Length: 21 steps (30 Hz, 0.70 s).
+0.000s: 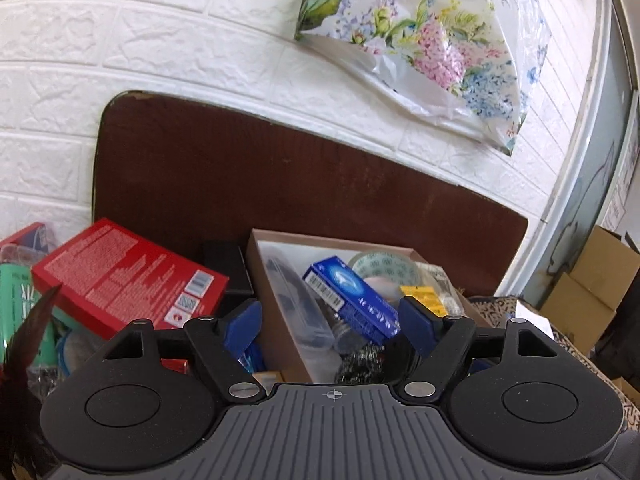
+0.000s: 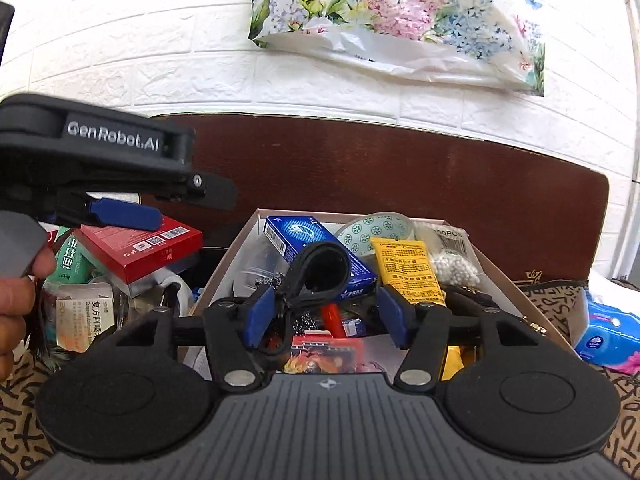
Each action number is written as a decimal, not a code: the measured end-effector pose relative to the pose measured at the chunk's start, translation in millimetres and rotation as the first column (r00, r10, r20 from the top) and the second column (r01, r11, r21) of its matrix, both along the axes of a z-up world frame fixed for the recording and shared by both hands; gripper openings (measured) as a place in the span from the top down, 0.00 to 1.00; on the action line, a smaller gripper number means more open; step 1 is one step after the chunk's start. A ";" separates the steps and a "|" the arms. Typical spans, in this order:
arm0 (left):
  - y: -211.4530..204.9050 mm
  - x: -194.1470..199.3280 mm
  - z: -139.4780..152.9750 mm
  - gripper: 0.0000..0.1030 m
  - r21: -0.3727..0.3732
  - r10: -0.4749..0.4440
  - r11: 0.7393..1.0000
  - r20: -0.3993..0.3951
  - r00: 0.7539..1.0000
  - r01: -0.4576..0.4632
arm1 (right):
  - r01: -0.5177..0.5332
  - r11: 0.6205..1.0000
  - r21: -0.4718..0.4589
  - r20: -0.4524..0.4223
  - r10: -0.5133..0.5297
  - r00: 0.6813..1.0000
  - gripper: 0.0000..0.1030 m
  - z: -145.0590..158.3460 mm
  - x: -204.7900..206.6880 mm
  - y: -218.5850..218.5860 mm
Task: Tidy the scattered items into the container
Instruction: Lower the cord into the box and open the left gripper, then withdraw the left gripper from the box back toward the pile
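Currently | both grippers' fingers apart, empty | black strap (image 2: pixel 320 276) between right fingers (image 2: pixel 258 312) | red box (image 1: pixel 128 276) beside container (image 1: pixel 276 312)

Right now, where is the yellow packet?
In the right wrist view the yellow packet lies inside the cardboard box, right of the blue carton and just below the tape roll.

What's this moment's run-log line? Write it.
left gripper: open, empty | right gripper: open, black strap loop between fingers | brown cardboard box: partly filled | red carton: outside it
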<state>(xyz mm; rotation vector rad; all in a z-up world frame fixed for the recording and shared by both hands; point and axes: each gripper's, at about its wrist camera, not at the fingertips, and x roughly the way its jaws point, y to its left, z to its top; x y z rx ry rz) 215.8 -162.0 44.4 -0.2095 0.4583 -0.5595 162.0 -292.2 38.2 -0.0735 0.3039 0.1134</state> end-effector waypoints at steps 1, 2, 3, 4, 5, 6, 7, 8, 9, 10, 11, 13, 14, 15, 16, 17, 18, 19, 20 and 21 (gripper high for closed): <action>-1.4 -2.0 -2.3 0.12 0.006 -0.003 1.000 -0.003 1.000 0.003 | -0.003 1.000 -0.001 -0.007 0.003 1.000 0.36 -0.2 0.4 0.4; -2.2 -4.3 -4.6 0.08 0.012 -0.008 1.000 -0.006 1.000 0.008 | -0.007 1.000 -0.003 -0.013 0.007 1.000 0.32 -0.7 0.7 1.2; -2.7 -6.9 -7.1 0.03 0.019 -0.018 1.000 -0.009 1.000 0.018 | -0.011 1.000 -0.007 -0.020 0.011 1.000 0.25 -1.1 0.6 2.3; -3.4 -9.8 -9.4 0.00 0.029 -0.032 0.999 -0.012 0.999 0.032 | -0.015 1.000 -0.009 -0.025 0.015 1.000 0.21 -1.1 -0.2 3.6; -4.2 -13.0 -11.7 0.00 0.041 -0.048 0.998 -0.014 0.999 0.049 | -0.020 1.000 -0.008 -0.023 0.019 1.000 0.12 -1.1 -1.6 4.7; -4.7 -16.6 -13.7 0.00 0.055 -0.065 0.996 -0.015 0.998 0.065 | -0.024 1.000 -0.004 -0.017 0.023 1.000 0.04 -0.8 -3.9 5.8; -4.8 -20.4 -15.2 0.00 0.069 -0.080 0.994 -0.019 0.997 0.081 | -0.027 1.000 0.000 -0.009 0.027 1.000 0.02 -0.1 -7.0 6.9; -4.0 -25.1 -16.8 0.00 0.080 -0.092 0.992 -0.022 0.996 0.093 | -0.032 0.999 0.000 -0.002 0.032 0.999 0.01 0.8 -10.2 8.0; -1.8 -30.7 -18.4 0.00 0.085 -0.095 0.992 -0.022 0.995 0.096 | -0.039 0.999 -0.004 0.002 0.039 0.999 0.00 1.8 -13.2 9.3; 1.6 -36.8 -20.1 0.00 0.084 -0.091 0.992 -0.020 0.996 0.092 | -0.045 0.999 -0.010 0.002 0.045 0.999 0.00 2.6 -16.4 10.9; 5.5 -43.1 -22.2 0.00 0.079 -0.084 0.993 -0.017 0.996 0.085 | -0.050 0.999 -0.015 0.002 0.050 0.999 0.00 3.2 -19.7 12.6; 15.4 -54.6 -26.8 0.00 0.057 -0.069 0.996 -0.018 0.997 0.070 | -0.066 0.997 -0.030 -0.007 0.066 0.998 0.00 2.3 -27.4 16.9; 20.8 -59.6 -29.0 0.00 0.045 -0.063 0.997 -0.027 0.998 0.064 | -0.074 0.997 -0.037 -0.011 0.073 0.997 0.00 1.4 -31.6 19.1; 26.7 -64.7 -31.9 0.00 0.032 -0.056 0.998 -0.041 0.998 0.057 | -0.081 0.996 -0.043 -0.014 0.081 0.997 0.00 0.2 -36.4 21.5; 32.8 -69.7 -35.0 0.00 0.017 -0.049 0.999 -0.056 0.997 0.050 | -0.090 0.995 -0.047 -0.019 0.089 0.996 0.00 -1.3 -41.7 23.9; 39.0 -75.2 -38.7 0.00 0.001 -0.043 0.999 -0.073 0.996 0.044 | -0.100 0.994 -0.047 -0.024 0.099 0.995 0.00 -2.7 -46.6 26.2; 44.6 -80.5 -42.0 0.00 -0.010 -0.037 0.999 -0.088 0.995 0.036 | -0.110 0.993 -0.045 -0.031 0.108 0.994 0.00 -4.6 -51.9 29.1; 49.9 -85.8 -45.2 0.00 -0.017 -0.030 0.999 -0.102 0.994 0.028 | -0.117 0.992 -0.044 -0.039 0.116 0.993 0.00 -6.8 -57.7 32.4; 54.7 -91.1 -48.1 0.00 -0.020 -0.022 1.000 -0.114 0.993 0.020 | -0.123 0.991 -0.043 -0.047 0.121 0.992 0.00 -9.3 -63.6 36.2; 59.7 -97.3 -51.5 0.00 -0.023 -0.016 1.000 -0.127 0.992 0.013 | -0.130 0.991 -0.041 -0.055 0.128 0.990 0.00 -12.1 -69.3 40.1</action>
